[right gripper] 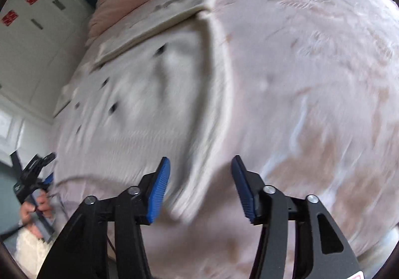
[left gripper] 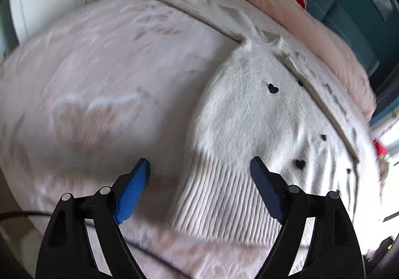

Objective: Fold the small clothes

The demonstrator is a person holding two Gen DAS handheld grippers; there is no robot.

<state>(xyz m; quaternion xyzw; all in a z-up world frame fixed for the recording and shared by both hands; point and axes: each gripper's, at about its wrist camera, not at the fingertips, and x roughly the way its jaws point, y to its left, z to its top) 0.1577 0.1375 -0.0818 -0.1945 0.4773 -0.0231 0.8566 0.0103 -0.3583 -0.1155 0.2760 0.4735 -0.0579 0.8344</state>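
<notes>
Sweater (left gripper: 251, 114), white and fluffy with small black hearts, lies flat on the pink bedspread (left gripper: 99, 67). Its ribbed hem sits directly ahead of the left gripper (left gripper: 199, 167), whose blue pads stand wide apart with nothing clamped. The right gripper (right gripper: 200, 167) likewise gapes empty, the garment's edge just ahead and to its left.

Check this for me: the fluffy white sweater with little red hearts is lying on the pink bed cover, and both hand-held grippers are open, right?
Not quite: the hearts on the white sweater are black, not red, as the left wrist view shows. The rest holds.
</notes>
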